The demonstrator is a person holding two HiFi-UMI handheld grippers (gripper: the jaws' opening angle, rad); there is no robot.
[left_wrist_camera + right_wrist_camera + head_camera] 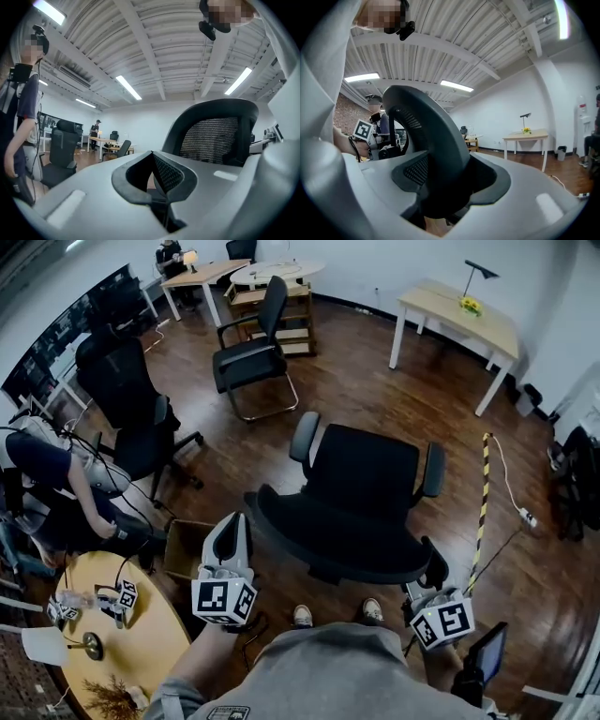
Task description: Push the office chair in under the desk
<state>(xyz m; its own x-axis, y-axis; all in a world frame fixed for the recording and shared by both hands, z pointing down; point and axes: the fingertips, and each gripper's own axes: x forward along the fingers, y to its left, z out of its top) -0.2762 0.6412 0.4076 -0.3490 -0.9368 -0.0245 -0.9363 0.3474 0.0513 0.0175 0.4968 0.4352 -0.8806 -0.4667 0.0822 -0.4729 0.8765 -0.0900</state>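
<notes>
Office chair (361,486) — its backrest rim clamped in right gripper (429,554), left gripper (238,521) closed and empty.

The office chair (361,488) hides its own base beneath its seat, and its backrest rim covers the fingers of the right gripper (427,592). Left of the chair, the picture's edge cuts off the round desk (150,643).

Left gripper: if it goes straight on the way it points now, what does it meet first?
Most likely the left edge of the office chair's backrest, just ahead and slightly right of the shut left gripper. Depth is unclear; it might slip past that edge.
</notes>
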